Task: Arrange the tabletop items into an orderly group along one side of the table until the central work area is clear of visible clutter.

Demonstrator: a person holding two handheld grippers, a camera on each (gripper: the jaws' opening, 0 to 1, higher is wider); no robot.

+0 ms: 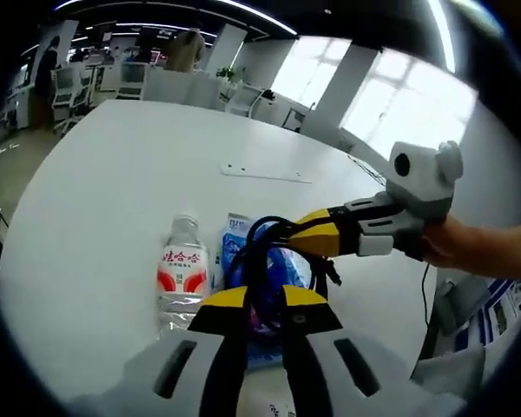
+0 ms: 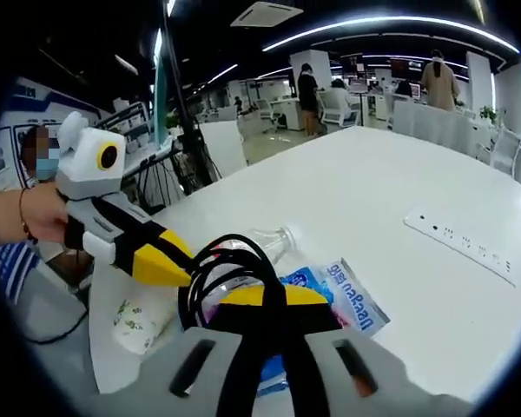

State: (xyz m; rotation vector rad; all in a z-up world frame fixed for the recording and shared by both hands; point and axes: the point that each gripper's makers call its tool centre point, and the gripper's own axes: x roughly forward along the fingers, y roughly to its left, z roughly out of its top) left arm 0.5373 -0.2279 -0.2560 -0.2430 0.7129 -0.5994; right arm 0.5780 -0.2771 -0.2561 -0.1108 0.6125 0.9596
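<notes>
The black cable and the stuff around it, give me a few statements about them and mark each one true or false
1. The black cable is looped between the two grippers. True.
2. The water bottle stands upright. False: it lies on its side on the table.
3. A blue packet lies beside the bottle. True.
4. The bottle's label is green. False: it is red and white.
5. The table is white. True.

A clear water bottle (image 1: 184, 268) with a red-and-white label lies on its side on the white counter (image 1: 113, 174), near one edge. Touching it lies a flat blue-and-white packet (image 2: 343, 294). A coiled black cable (image 1: 262, 252) rests over the packet.
</notes>
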